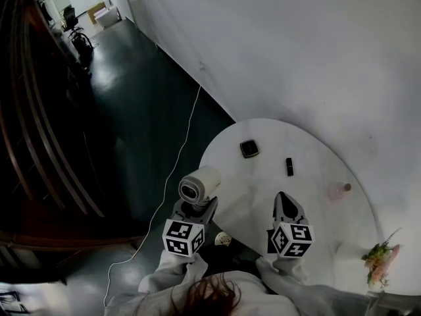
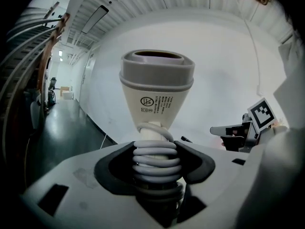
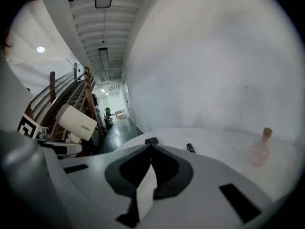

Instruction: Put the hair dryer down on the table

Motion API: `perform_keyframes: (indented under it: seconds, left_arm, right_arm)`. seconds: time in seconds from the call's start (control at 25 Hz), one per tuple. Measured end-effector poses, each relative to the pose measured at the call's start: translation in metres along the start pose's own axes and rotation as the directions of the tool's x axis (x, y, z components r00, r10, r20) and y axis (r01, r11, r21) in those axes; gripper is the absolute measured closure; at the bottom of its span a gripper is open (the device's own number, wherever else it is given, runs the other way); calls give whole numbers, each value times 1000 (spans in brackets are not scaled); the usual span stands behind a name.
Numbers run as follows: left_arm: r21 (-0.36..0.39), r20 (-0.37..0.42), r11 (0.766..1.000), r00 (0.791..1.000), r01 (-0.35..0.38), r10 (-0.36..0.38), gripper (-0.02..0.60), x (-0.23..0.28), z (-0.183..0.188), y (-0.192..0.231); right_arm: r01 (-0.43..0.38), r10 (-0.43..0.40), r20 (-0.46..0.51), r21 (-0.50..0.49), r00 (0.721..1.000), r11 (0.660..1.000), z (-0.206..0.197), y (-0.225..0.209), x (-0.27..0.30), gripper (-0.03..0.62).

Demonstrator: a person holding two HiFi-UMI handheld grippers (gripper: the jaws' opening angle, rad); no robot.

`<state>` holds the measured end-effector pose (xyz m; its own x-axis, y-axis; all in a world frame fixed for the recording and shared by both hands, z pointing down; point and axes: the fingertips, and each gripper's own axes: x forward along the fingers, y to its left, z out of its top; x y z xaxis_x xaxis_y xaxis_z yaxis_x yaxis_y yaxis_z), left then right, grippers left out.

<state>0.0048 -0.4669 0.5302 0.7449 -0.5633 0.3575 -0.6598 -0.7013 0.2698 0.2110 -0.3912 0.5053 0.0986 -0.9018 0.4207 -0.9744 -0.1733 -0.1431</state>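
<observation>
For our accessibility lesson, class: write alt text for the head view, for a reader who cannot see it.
The left gripper holds a cream hair dryer at the edge of a rounded white table. The right gripper, jaws together and empty, hovers over the table.

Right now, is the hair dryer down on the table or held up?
Held up: the left gripper grips the hair dryer by its cord-wrapped handle.

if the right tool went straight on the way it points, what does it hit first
Probably the white table top, just short of the small black square thing; depth is hard to judge.
</observation>
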Motion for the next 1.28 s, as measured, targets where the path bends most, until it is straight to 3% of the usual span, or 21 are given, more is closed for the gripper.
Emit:
perform_keyframes:
  seconds: [0.56, 1.28]
  left_arm:
    - [65, -128, 988, 983, 139, -130, 339, 67, -11, -35]
    - [147, -331, 972, 935, 182, -125, 339, 138, -41, -72]
  right_arm:
    - [39, -39, -77, 9, 996, 999, -25, -19, 10, 545]
    - [31, -19, -155, 74, 988, 997, -49, -51, 11, 545]
